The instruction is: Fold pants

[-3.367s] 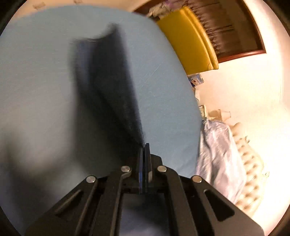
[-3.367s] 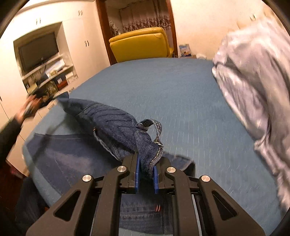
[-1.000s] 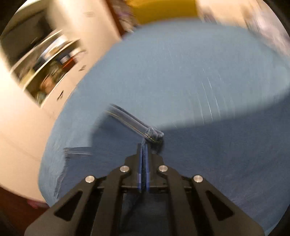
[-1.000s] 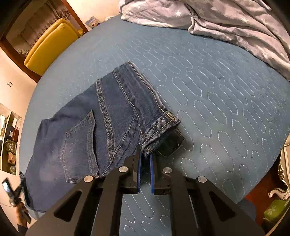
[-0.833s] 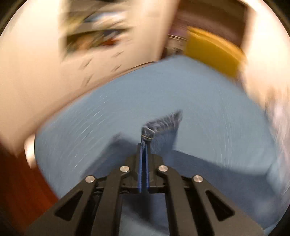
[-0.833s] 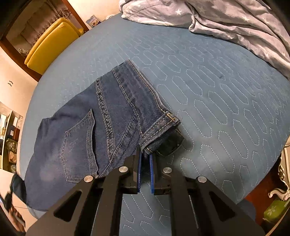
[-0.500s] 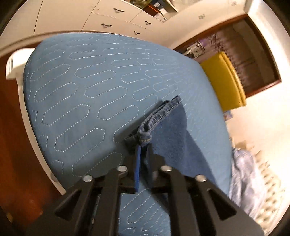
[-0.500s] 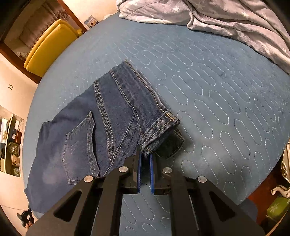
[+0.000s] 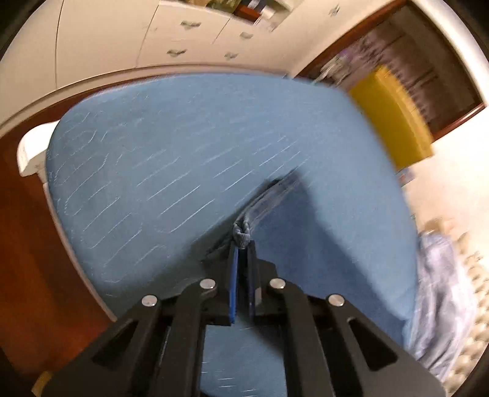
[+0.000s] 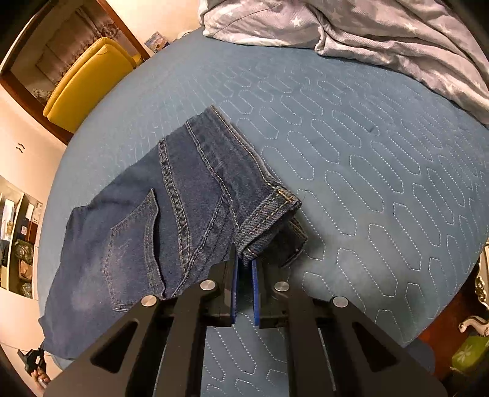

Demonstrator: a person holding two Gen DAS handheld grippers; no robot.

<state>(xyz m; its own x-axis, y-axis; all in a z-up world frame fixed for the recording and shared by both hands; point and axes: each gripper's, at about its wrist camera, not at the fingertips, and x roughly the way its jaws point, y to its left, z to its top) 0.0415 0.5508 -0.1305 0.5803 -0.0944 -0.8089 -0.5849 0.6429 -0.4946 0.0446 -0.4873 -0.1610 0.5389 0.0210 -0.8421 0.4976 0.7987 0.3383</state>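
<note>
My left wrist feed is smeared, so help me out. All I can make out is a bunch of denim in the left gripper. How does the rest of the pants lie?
Observer: In the right wrist view the jeans lie spread flat on the blue quilted bed, with a back pocket facing up.
Operator: And the right gripper?
Observer: The right gripper is at the near end of the jeans. Its blue pads look closed on the corner of a doubled-over stitched band.
Operator: Anything else on the bed?
Observer: A grey star-print duvet is bunched along the far side, apart from the jeans.
</note>
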